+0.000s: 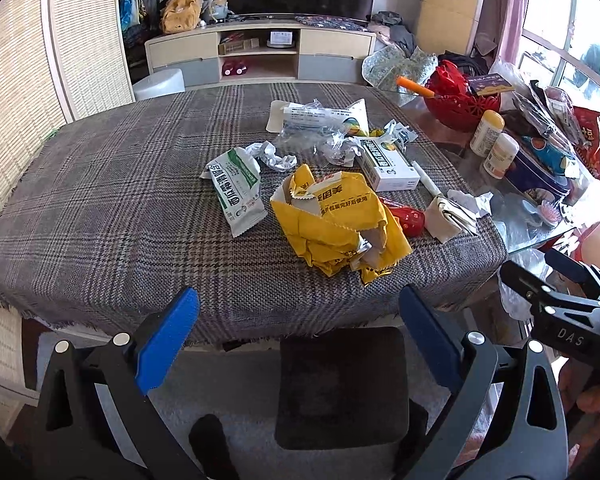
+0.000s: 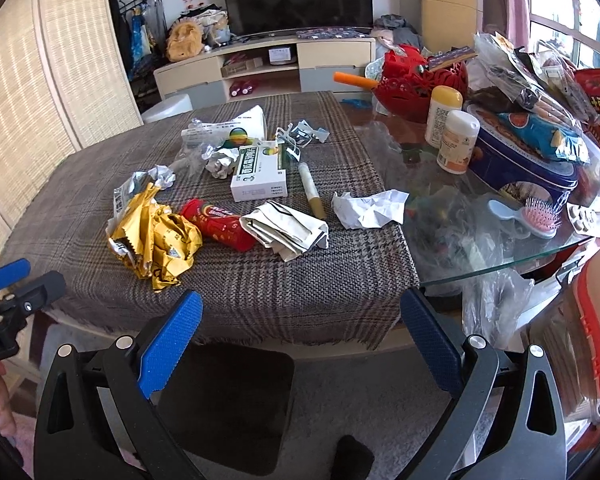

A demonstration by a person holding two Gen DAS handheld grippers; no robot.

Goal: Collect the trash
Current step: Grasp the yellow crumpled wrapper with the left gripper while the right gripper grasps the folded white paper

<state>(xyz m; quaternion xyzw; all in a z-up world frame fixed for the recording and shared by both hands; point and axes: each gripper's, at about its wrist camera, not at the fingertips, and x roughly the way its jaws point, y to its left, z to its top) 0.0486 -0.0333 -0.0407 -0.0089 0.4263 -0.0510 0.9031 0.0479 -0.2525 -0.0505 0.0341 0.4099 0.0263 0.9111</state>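
Trash lies scattered on a plaid tablecloth [image 1: 100,208]. A crumpled yellow bag [image 1: 336,224] sits nearest, and it shows as yellow bag [image 2: 156,244] in the right wrist view. Around it lie a green-white wrapper [image 1: 238,188], a red snack pack [image 2: 216,224], a white medicine box [image 2: 260,178], folded paper [image 2: 288,230], crumpled white paper [image 2: 368,208], a pen [image 2: 312,190] and foil scraps [image 1: 274,156]. My left gripper [image 1: 300,308] is open, short of the table's near edge. My right gripper [image 2: 300,312] is open too, and holds nothing.
A dark stool [image 1: 342,384] stands below the table edge. The bare glass tabletop [image 2: 480,248] on the right carries a red basket [image 2: 412,84], two bottles [image 2: 458,142], a blue tin [image 2: 524,164], a hairbrush [image 2: 532,218] and snack bags. A TV cabinet [image 1: 260,52] stands behind.
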